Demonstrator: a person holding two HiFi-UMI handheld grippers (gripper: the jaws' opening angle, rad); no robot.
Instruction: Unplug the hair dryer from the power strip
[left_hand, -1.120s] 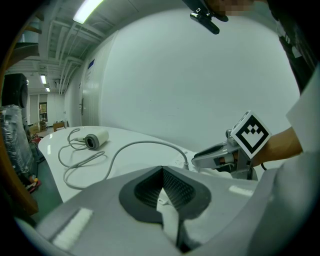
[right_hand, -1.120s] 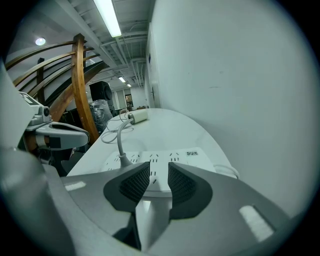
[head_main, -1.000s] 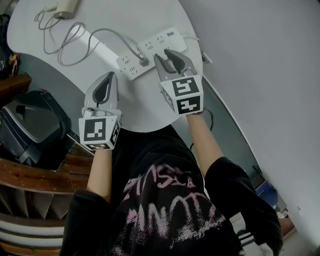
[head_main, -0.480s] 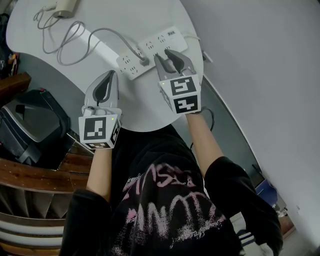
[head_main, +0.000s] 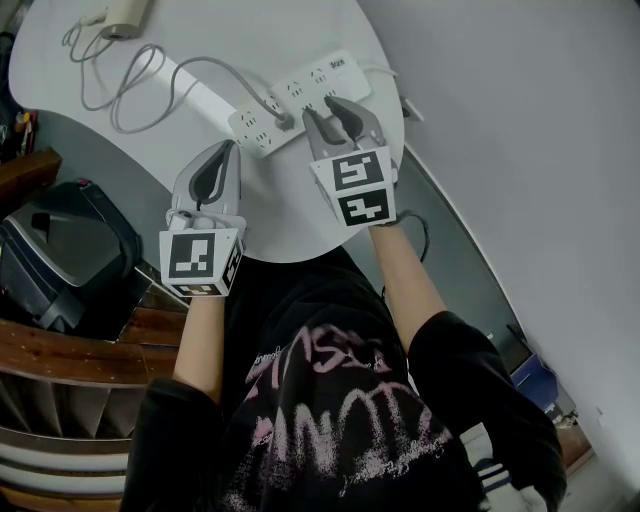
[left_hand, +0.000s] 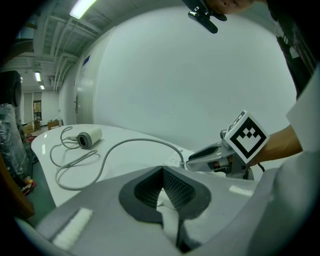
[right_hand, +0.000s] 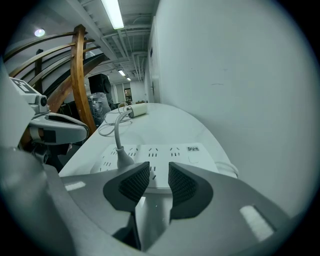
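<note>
- Right hand-held gripper (right_hand: 159, 182), jaws released and empty, hovers just short of the power strip (right_hand: 172, 152) on the table (head_main: 250, 40).
- The plug (right_hand: 121, 156) sits socketed just left of the jaws; best to shift left, clamp its body and pull straight.
- Left hand-held gripper (left_hand: 162, 190), clenched empty, could pin the strip; the hair dryer (head_main: 128, 15) lies well apart.

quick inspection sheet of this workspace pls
surface: white round table, mostly bare
job's things: plug seated in power strip; hair dryer at far edge
clutter: nothing seen
grippers: left gripper shut, empty, near table edge; right gripper open over the strip, just right of the plug, not on it
cables: grey cord looped loosely on the table
surroundings: black bag, wooden rails, white wall
</note>
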